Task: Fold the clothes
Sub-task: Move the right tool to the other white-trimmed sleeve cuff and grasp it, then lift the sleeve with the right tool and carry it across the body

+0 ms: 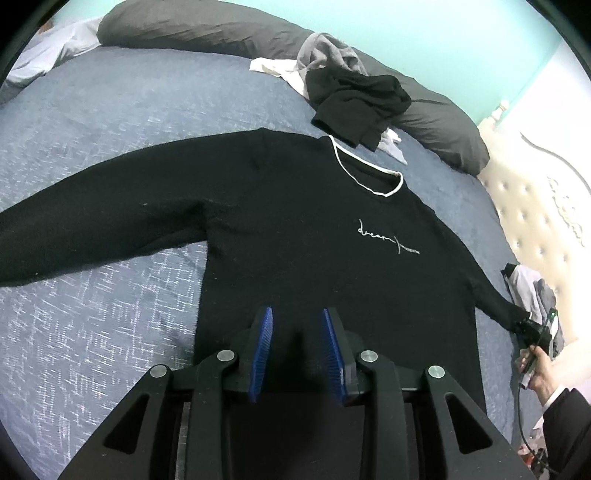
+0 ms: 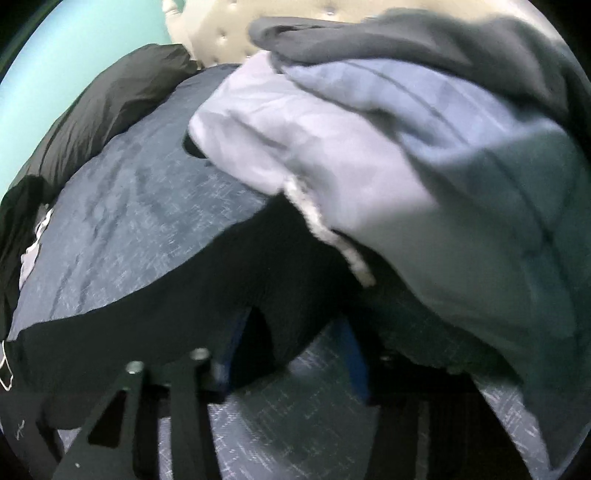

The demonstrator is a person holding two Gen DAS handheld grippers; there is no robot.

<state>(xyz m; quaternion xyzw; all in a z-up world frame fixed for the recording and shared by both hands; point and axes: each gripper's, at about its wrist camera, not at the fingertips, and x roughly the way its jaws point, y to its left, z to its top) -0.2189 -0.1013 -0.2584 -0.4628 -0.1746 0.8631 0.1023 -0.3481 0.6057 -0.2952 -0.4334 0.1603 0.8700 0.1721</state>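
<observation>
1. Blue-padded left claw [image 1: 297, 325], nearest the lens, hangs over the hem of a black long-sleeved knit sweater with white neck trim [image 1: 295, 229]; its jaws stand partly apart with only the dark cloth showing beneath them, and whether the pads pinch it cannot be told.
2. Blue-grey textured bedspread [image 1: 110, 110] covers the bed and carries the sweater, which lies spread flat, front up, one sleeve stretched out to the left.
3. Long dark grey pillow [image 1: 207, 26] runs along the far edge of the bed.
4. Heap of pale blue, white and grey garments [image 2: 424, 147] sits just beside the sweater's other sleeve.
5. Crumpled black garment [image 1: 360, 99] lies by the neckline, over the pillow's edge.
6. Black-framed right claw [image 2: 291, 354], held in a person's hand [image 1: 537, 373], has its blue pads on either side of the black cuff [image 2: 280, 306]; blur hides whether they press it.
</observation>
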